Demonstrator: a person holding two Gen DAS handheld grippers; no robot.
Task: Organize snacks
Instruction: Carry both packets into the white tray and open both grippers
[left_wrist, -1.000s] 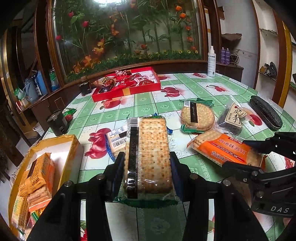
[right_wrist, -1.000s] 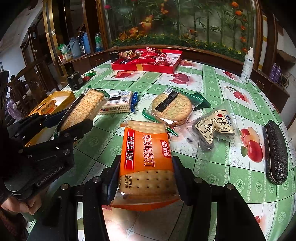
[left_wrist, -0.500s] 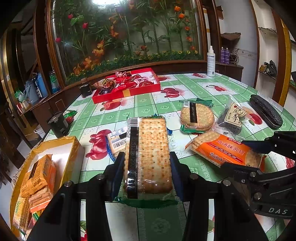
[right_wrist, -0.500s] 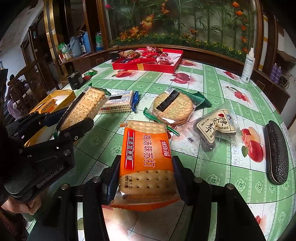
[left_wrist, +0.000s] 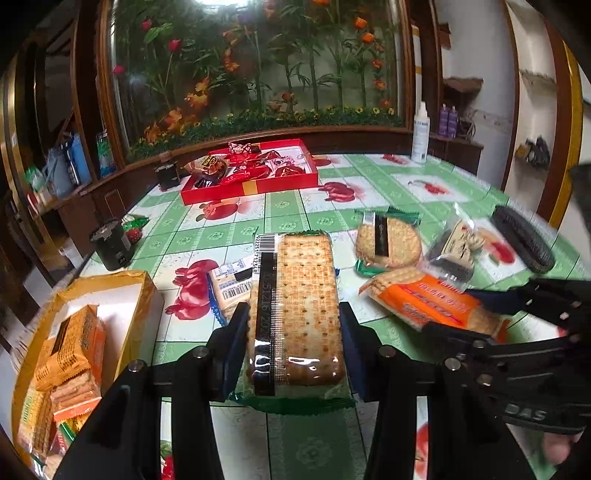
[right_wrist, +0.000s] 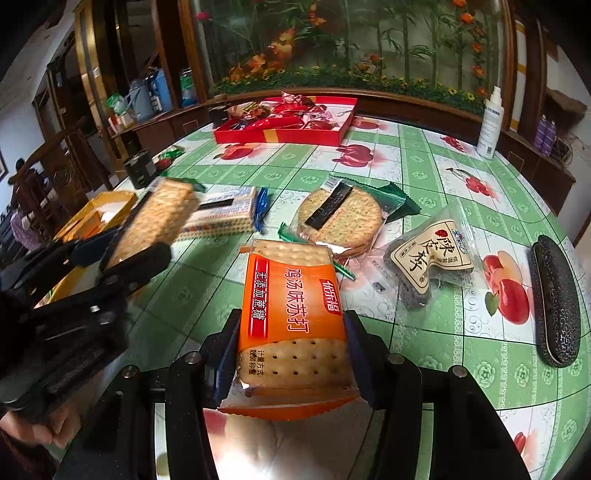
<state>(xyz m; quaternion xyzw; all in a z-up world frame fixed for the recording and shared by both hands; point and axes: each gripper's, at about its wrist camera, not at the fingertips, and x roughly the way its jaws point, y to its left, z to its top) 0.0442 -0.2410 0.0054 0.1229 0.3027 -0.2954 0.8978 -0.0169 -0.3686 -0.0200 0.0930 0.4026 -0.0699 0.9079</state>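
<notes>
Counter (right_wrist: 424, 162) under a green checked cloth with red fruit prints fills both views. At 11 o'clock in the right wrist view lies a red tray (right_wrist: 280, 136) of wrapped sweets; at 9 o'clock in the left wrist view a yellow box (left_wrist: 136, 295) holds orange biscuit packs, its far end bare. Left gripper (left_wrist: 293, 325) is clamped on a clear-wrapped cracker pack (left_wrist: 299, 306), held above the counter just right of the yellow box. Right gripper (right_wrist: 291, 347) is closed on an orange cracker pack (right_wrist: 291, 306), its pads pressing both long sides. Between 12 and 2 o'clock beyond it lie a round cracker pack (right_wrist: 341, 219), a blue-edged biscuit pack (right_wrist: 225, 214) and a small dark plum bag (right_wrist: 430, 258); at 3 o'clock rests a black case (right_wrist: 554, 302).
</notes>
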